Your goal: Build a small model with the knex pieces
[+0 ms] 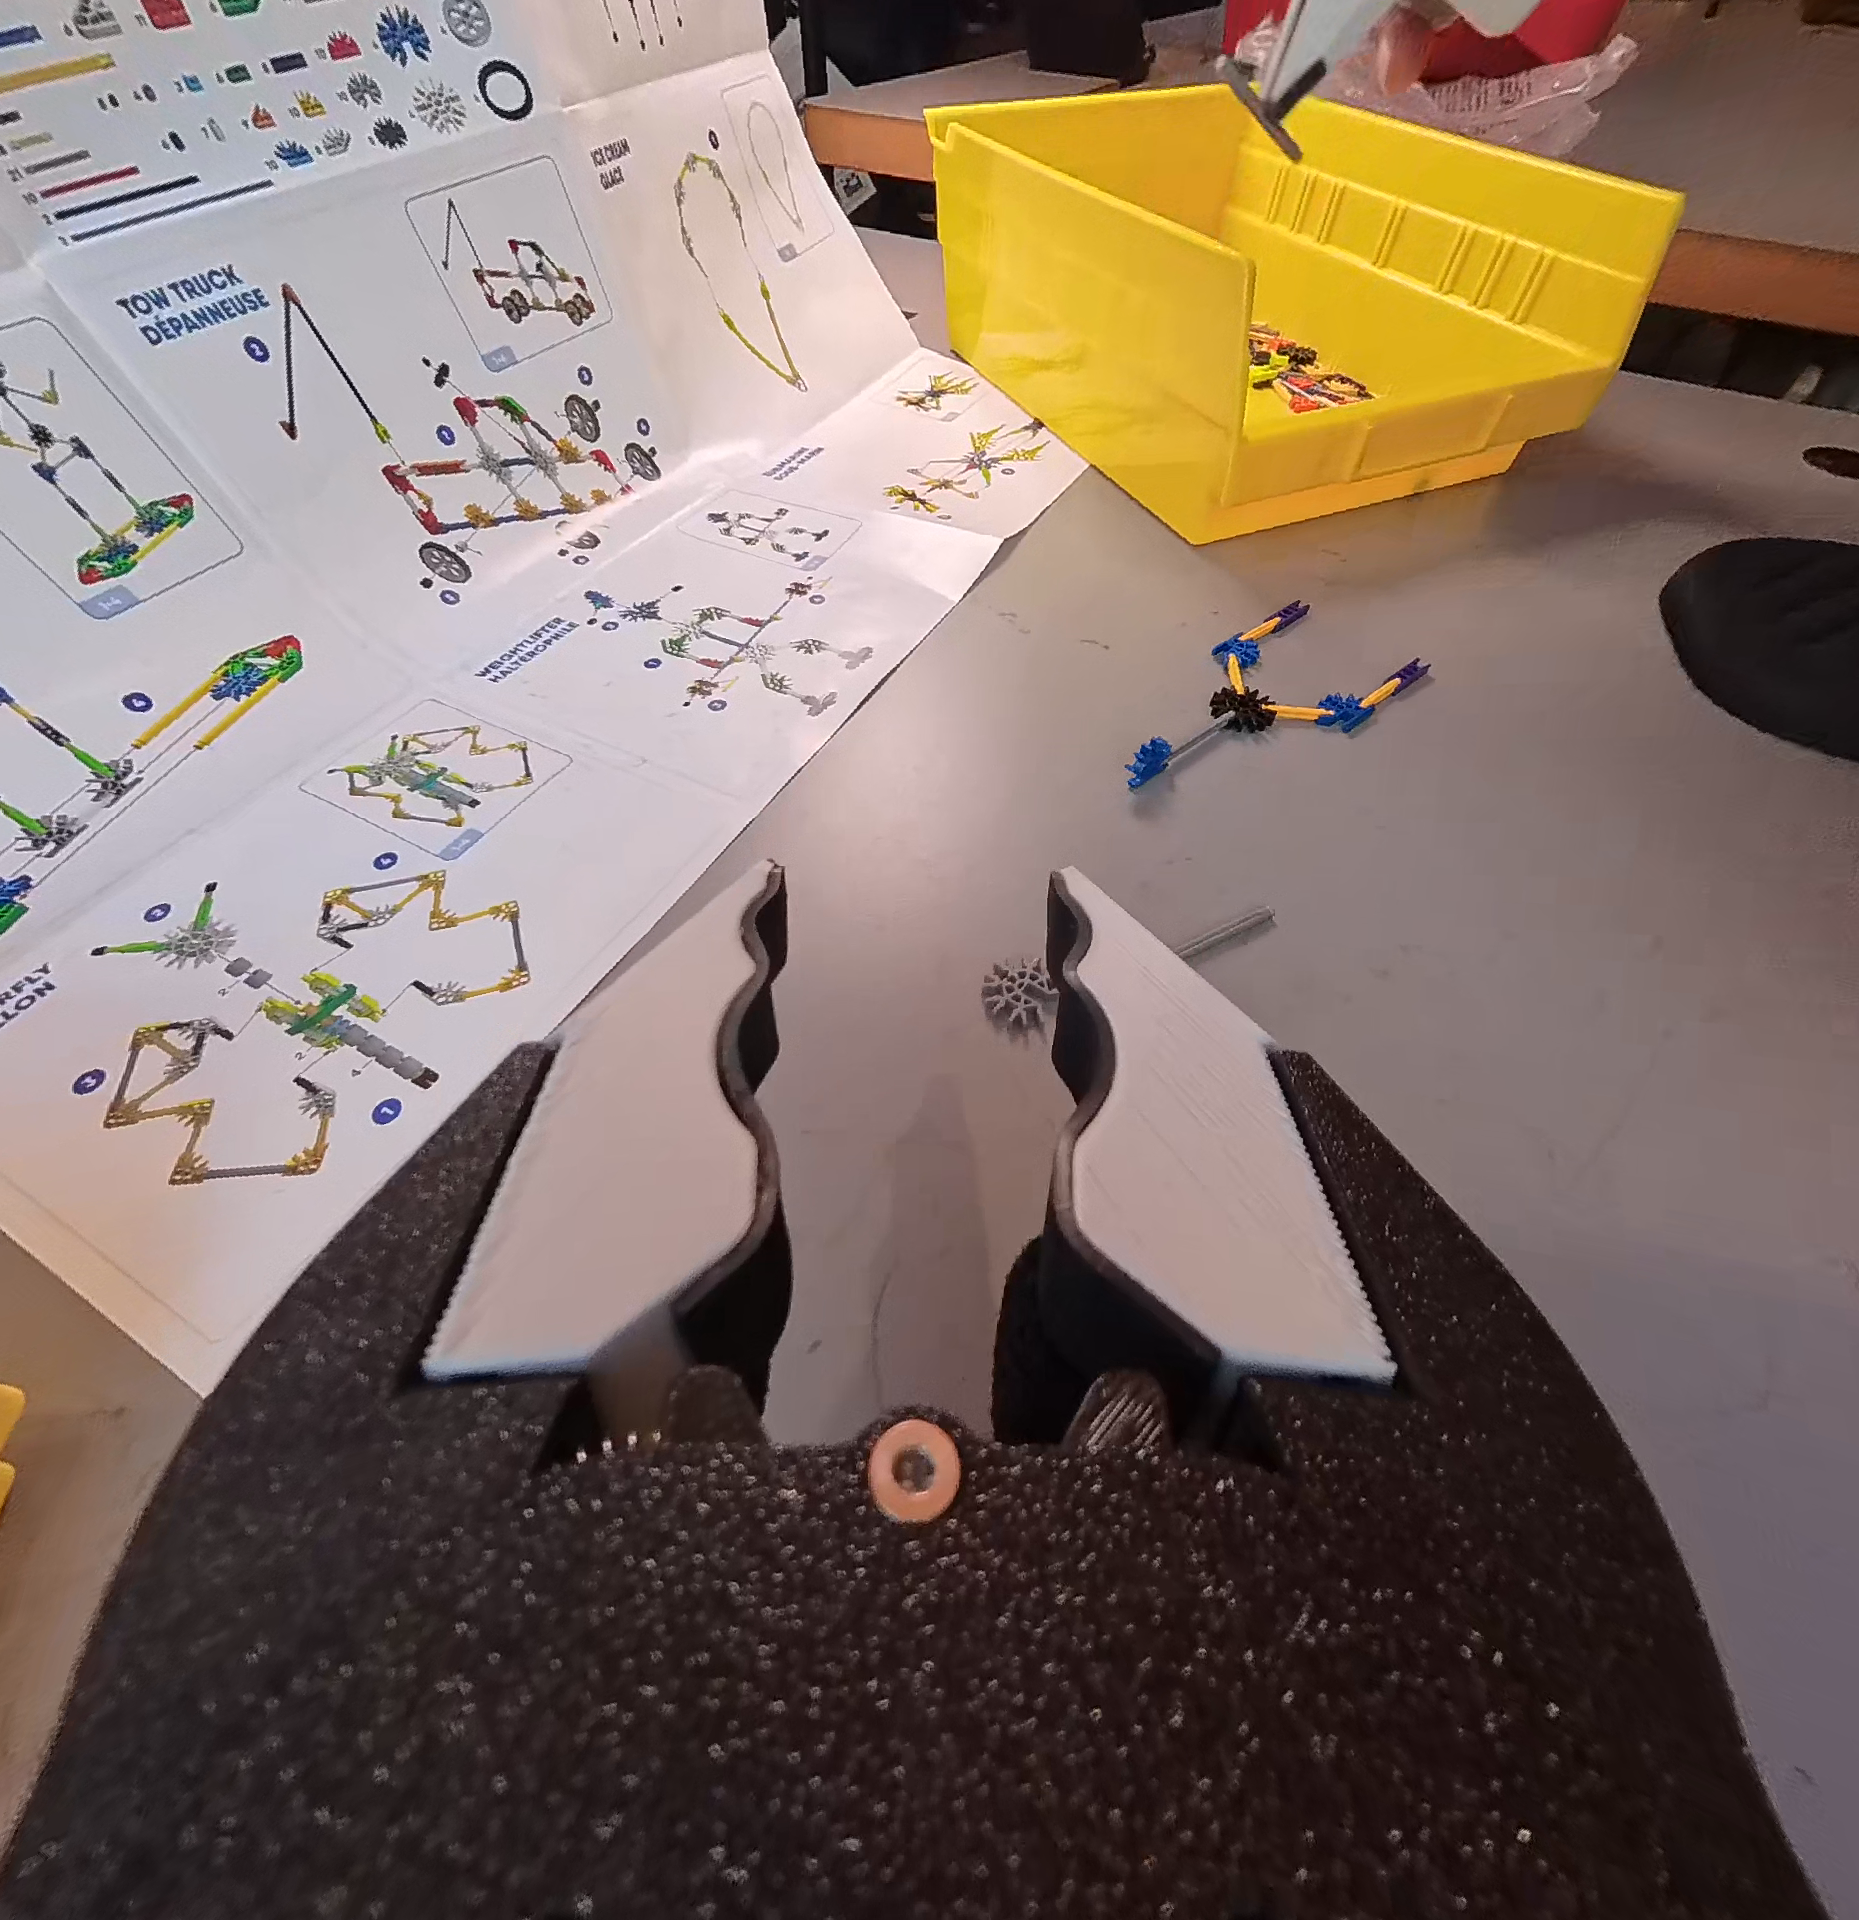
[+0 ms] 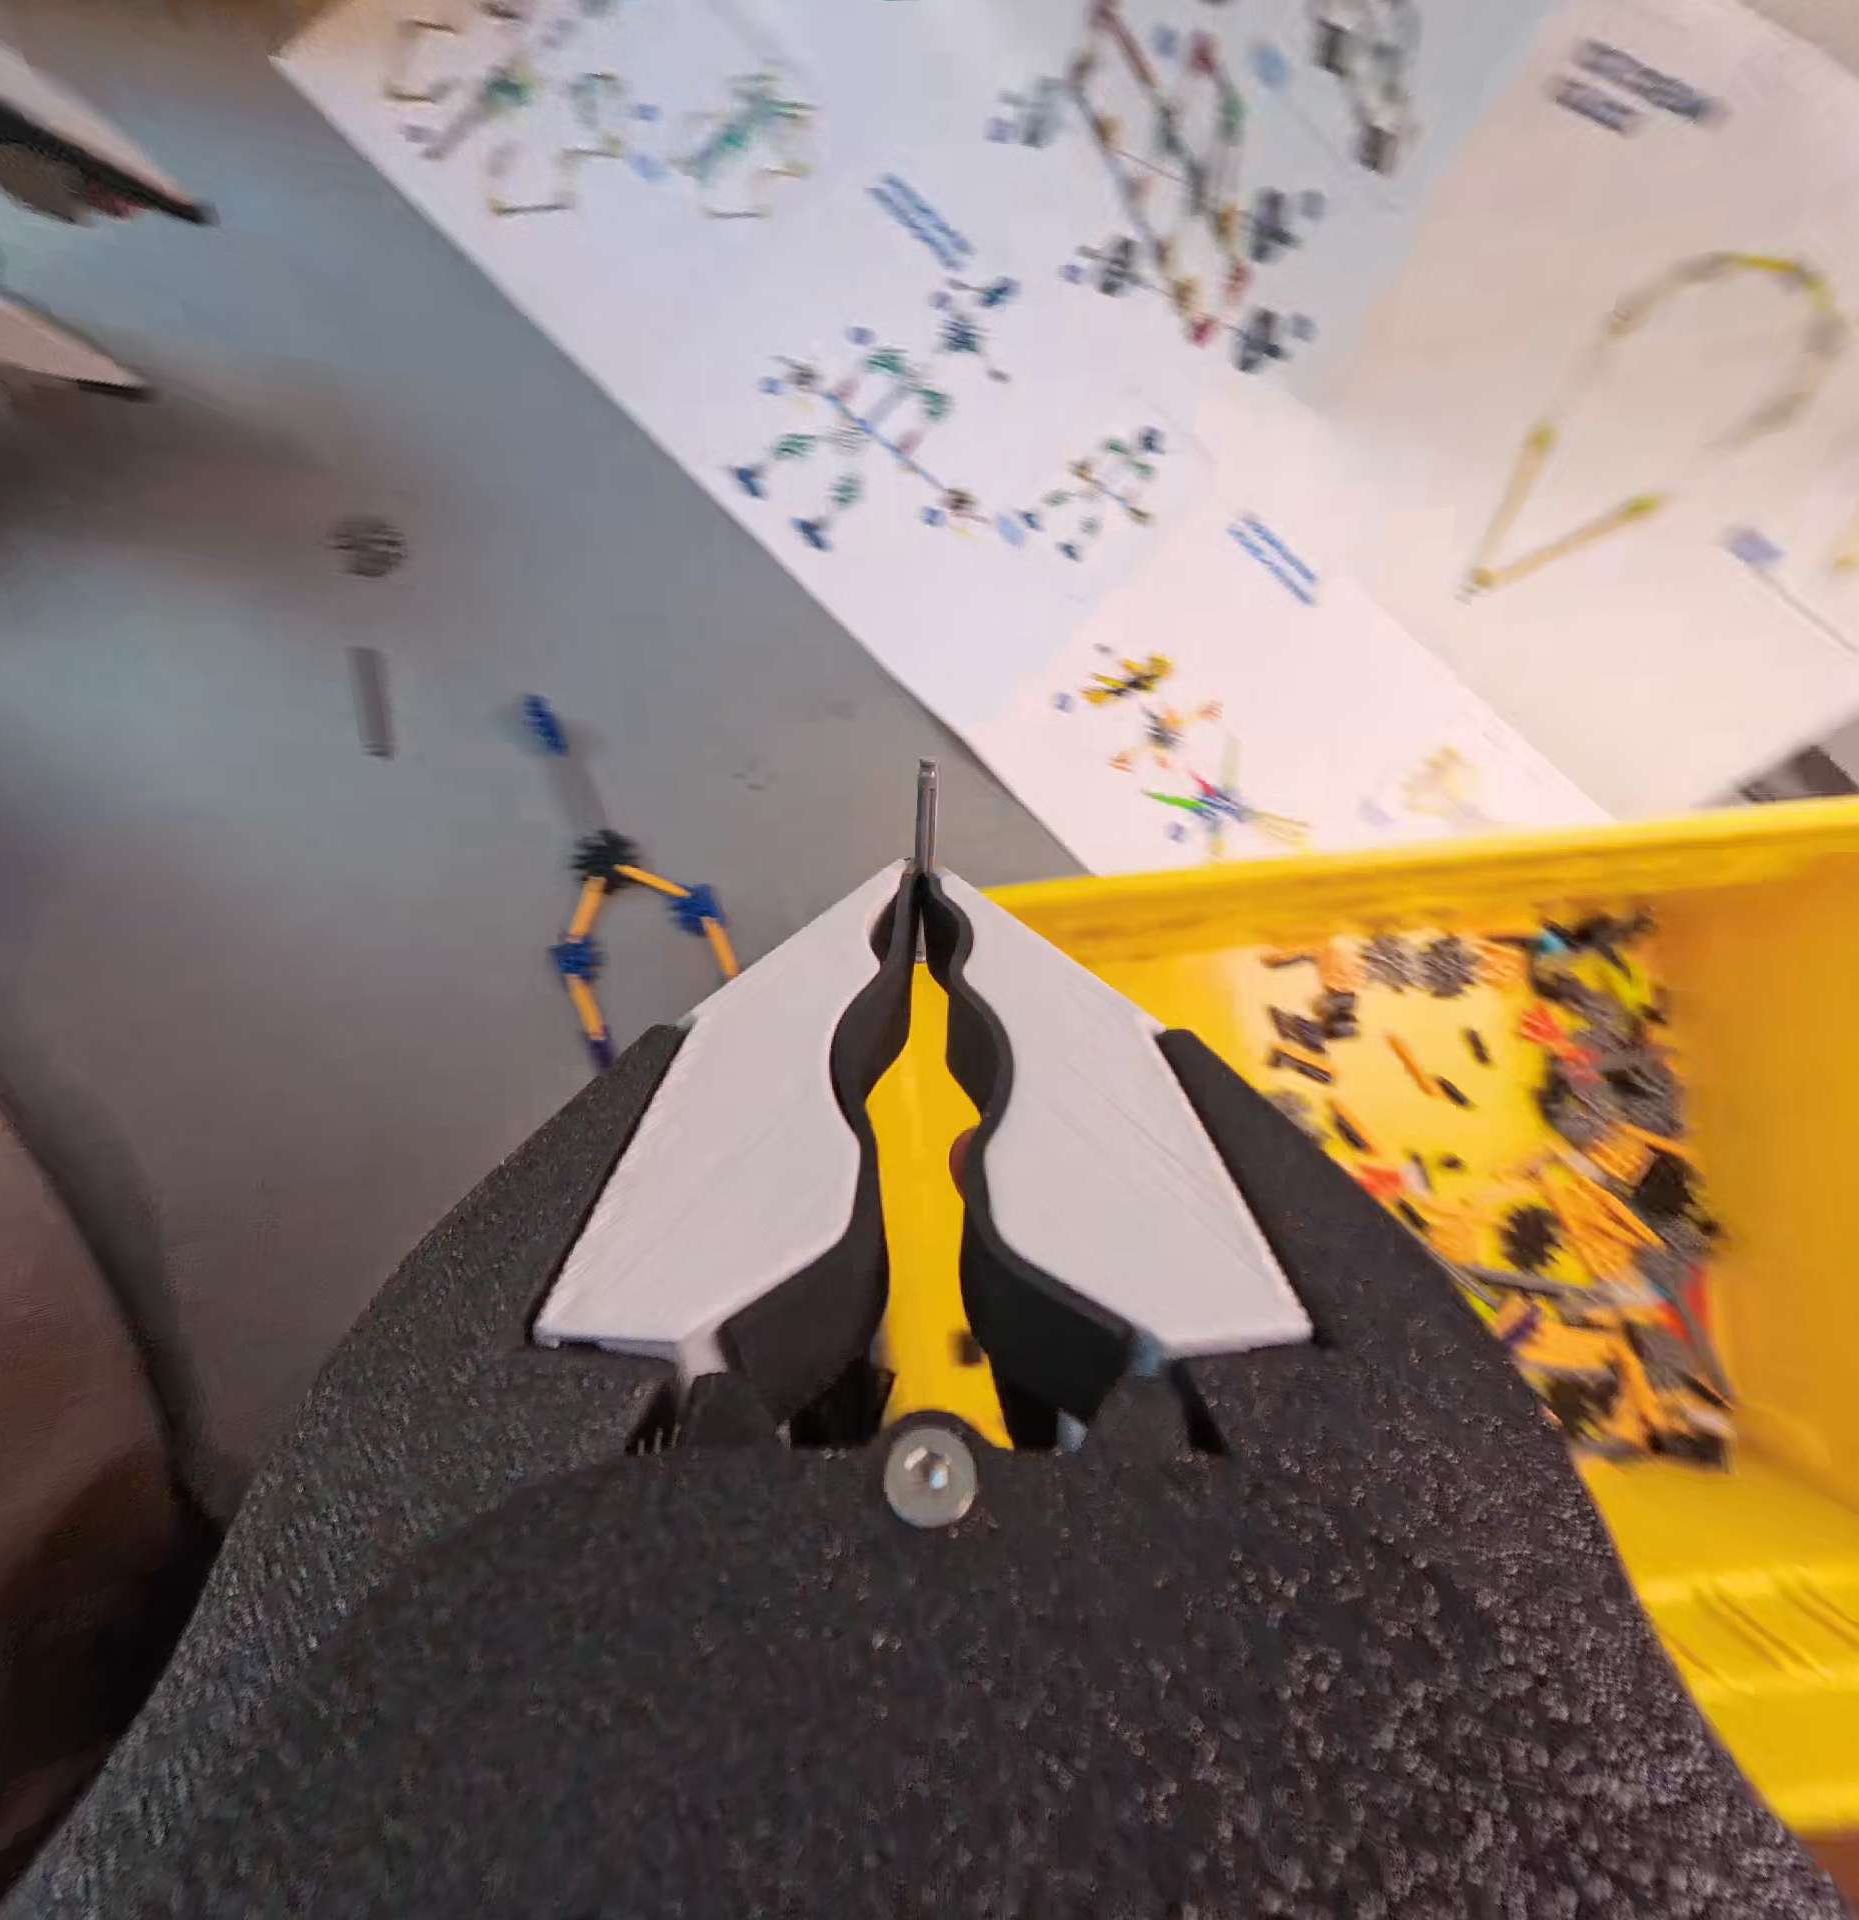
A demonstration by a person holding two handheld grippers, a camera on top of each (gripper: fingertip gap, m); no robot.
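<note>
Grey rod (image 2: 925, 821) pinched in right jaws above yellow bin (image 2: 1735, 1039); left jaws gape empty.

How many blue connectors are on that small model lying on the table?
3 on the model: one on the upper arm, one on the right arm, one ending the grey rod at lower left. None looks hidden.

The left wrist view sits low over the table (image 1: 1320, 1039), facing the far bin (image 1: 1091, 343). The right wrist view looks steeply down from above the bin (image 2: 1735, 1558). Both show the sheet (image 1: 385, 520) and the toy (image 1: 1242, 707).
</note>
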